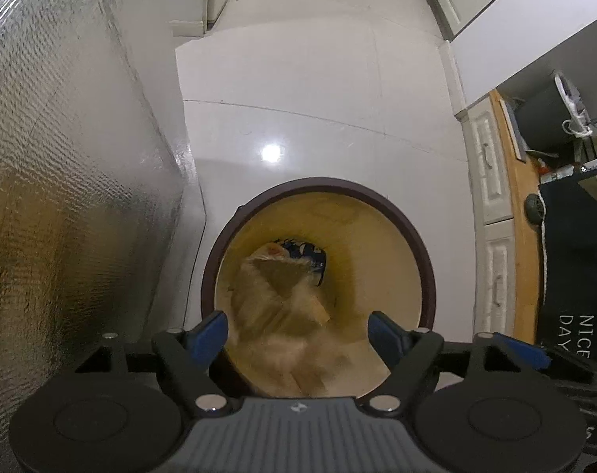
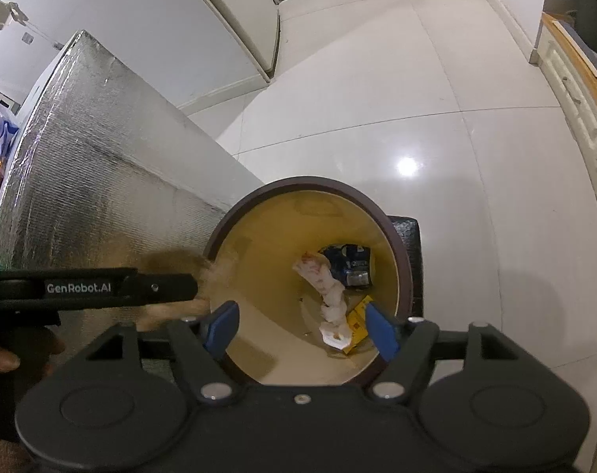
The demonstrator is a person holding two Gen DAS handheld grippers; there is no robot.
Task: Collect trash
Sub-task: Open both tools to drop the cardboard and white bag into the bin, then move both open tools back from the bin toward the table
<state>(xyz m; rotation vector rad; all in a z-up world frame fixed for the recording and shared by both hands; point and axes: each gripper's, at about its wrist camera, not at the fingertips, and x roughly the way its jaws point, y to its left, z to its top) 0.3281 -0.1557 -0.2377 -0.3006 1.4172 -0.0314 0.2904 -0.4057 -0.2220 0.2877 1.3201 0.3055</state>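
Observation:
A round trash bin with a dark brown rim (image 1: 413, 236) (image 2: 389, 224) and yellow inside stands on the white tile floor. Both grippers hover over its mouth. My left gripper (image 1: 297, 329) is open; a blurred tan piece of trash (image 1: 282, 315) is between and below its blue pads, falling into the bin. My right gripper (image 2: 300, 329) is open and empty. In the bin lie a white crumpled wrapper (image 2: 330, 295), a dark blue packet (image 2: 349, 264) and a yellow packet (image 2: 357, 321). The left gripper's body (image 2: 101, 287) shows at the left of the right wrist view.
A tall box wrapped in silver foil (image 1: 62, 197) (image 2: 101, 181) stands just left of the bin. A white cabinet with drawers and a wooden top (image 1: 495, 197) runs along the right, with a dark cloth (image 1: 574, 256) on it. A black block (image 2: 411, 236) sits behind the bin.

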